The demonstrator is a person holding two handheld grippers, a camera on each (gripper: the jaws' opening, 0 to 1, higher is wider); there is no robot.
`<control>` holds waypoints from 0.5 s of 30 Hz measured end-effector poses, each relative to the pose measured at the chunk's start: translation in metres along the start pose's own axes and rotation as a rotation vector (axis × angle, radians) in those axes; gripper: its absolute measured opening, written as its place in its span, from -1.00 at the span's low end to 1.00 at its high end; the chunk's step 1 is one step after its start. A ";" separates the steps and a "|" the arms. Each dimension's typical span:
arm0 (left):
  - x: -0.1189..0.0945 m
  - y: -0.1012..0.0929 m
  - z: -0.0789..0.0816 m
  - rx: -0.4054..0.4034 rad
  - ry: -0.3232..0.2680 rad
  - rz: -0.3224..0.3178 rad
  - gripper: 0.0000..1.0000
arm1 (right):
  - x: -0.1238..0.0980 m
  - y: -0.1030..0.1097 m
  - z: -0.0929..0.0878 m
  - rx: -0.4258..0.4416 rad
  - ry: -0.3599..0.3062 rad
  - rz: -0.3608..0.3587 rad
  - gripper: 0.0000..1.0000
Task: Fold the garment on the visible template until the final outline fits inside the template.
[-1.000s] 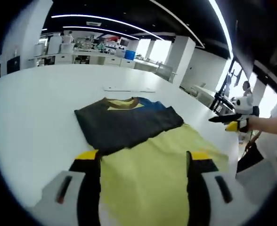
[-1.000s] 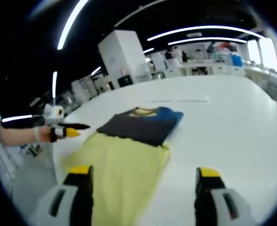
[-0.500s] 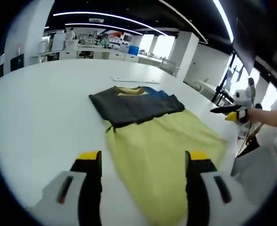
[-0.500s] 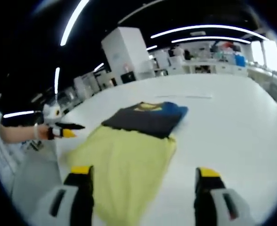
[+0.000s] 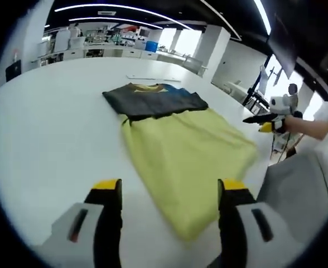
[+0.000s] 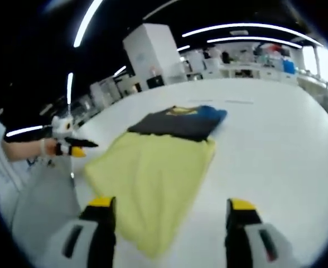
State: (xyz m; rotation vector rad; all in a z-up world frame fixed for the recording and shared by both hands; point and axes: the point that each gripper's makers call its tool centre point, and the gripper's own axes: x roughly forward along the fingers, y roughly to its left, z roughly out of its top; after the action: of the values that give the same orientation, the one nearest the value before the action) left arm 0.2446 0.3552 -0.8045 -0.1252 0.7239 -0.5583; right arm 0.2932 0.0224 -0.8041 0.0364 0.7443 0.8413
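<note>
White desk [image 5: 41, 139], big open lab behind it with strip lights overhead. My left gripper [image 5: 169, 192] hangs above the near edge, jaws spread wide, holding nothing. Straight ahead of it lies the garment [image 5: 189, 151]: a yellow panel running away from me, long axis pointing toward the far end, where a dark folded part [image 5: 153, 100] with a bit of blue sits across it. The yellow near corner lies just ahead of the left gripper, between its jaws.

Over on the right, my right gripper [image 6: 172, 223] is also spread and empty, with the garment's near edge [image 6: 153, 184] ahead and a touch left of centre. In the left gripper view its jaws look pressed together off past the cloth's right edge, so honestly can't tell there.

No template outline I can make out. I'd guess the long yellow half needs folding up toward the dark part next.
</note>
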 end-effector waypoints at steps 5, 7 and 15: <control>-0.009 -0.004 -0.015 -0.001 0.049 -0.025 0.24 | -0.005 0.003 -0.013 0.003 0.035 0.022 0.37; -0.012 -0.003 -0.023 0.002 0.075 -0.033 0.19 | -0.006 0.002 -0.020 0.009 0.052 0.028 0.28; -0.022 -0.003 -0.045 -0.032 0.135 -0.057 -0.03 | -0.011 0.013 -0.041 0.029 0.112 0.072 -0.07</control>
State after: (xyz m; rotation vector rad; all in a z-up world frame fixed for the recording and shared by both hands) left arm 0.2006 0.3680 -0.8246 -0.1393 0.8630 -0.6137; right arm 0.2548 0.0130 -0.8242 0.0429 0.8653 0.9069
